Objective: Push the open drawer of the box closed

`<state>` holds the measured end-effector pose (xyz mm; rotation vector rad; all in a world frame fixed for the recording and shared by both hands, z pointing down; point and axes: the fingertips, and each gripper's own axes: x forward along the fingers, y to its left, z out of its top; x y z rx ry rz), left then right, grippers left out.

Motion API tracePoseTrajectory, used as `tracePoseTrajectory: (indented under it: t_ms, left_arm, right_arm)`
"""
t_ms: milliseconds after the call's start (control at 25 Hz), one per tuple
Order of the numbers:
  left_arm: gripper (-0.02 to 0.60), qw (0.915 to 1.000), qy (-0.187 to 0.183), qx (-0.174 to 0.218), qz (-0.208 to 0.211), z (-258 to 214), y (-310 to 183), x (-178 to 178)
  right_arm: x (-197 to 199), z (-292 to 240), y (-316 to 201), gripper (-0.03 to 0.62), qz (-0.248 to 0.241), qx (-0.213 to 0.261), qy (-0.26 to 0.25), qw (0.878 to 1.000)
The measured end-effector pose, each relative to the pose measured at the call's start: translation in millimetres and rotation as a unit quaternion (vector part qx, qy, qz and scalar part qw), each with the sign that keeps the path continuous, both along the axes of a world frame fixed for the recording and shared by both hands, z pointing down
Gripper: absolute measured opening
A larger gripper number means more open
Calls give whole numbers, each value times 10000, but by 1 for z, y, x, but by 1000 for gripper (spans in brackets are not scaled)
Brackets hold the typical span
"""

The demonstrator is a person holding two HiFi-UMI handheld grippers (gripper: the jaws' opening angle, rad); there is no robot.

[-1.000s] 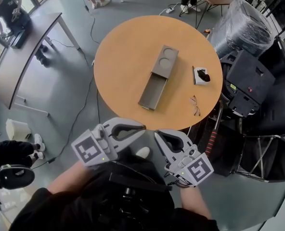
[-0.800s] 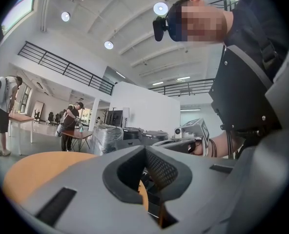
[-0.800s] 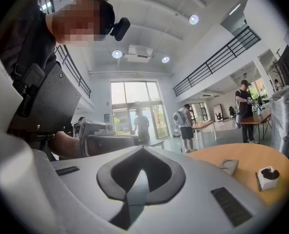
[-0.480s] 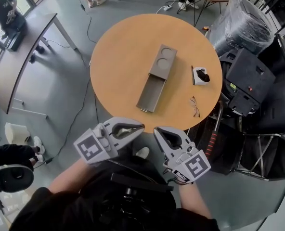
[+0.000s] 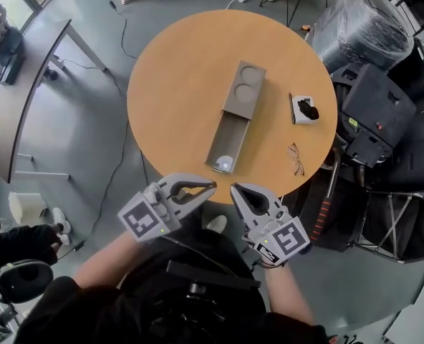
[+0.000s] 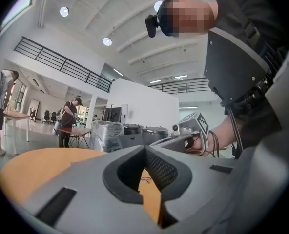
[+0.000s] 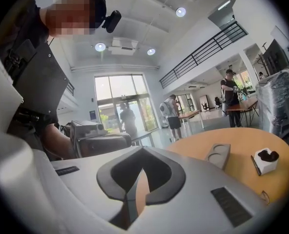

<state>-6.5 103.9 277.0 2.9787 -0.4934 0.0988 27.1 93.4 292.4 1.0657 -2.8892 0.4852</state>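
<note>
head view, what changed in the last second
The left gripper and right gripper have moved closer to the near edge of the round table and the open drawer of the box. Nothing gripped or released. Drawer still open, untouched; both grippers stay shut and empty.

Along left tongs (image 6: 145,149): tips meeting, nothing between; orange bench (image 6: 42,162) beyond; right tongs (image 6: 170,141) just right, gripped by hand (image 6: 203,143).

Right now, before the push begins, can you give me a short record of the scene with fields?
table: round, wooden
box: grey, near the table's middle
drawer: open, pulled out toward the person
left gripper: jaws together, empty, not touching the drawer
right gripper: jaws together, empty, not touching the drawer
other: glasses and white holder, right of the box
</note>
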Motion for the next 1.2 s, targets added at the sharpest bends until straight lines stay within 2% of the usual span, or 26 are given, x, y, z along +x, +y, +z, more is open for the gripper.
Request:
tracePoseTrajectory:
  t_ms: [600,880,1200]
  left_arm:
    - [31,9999,-47,-23,-163,117,-50,-1]
    - [31,9991,-133,-332,-226,173,-54,1]
    - [31,9968,-426,-648,-218,242,-60,-7]
  right_arm:
    - [-14,141,-41,8,114,-1199,-271,9923]
    - [-10,203,-46,8,287,-1654,-279,9854]
    - [-19,271,-51,8,452,-2215,-346,9735]
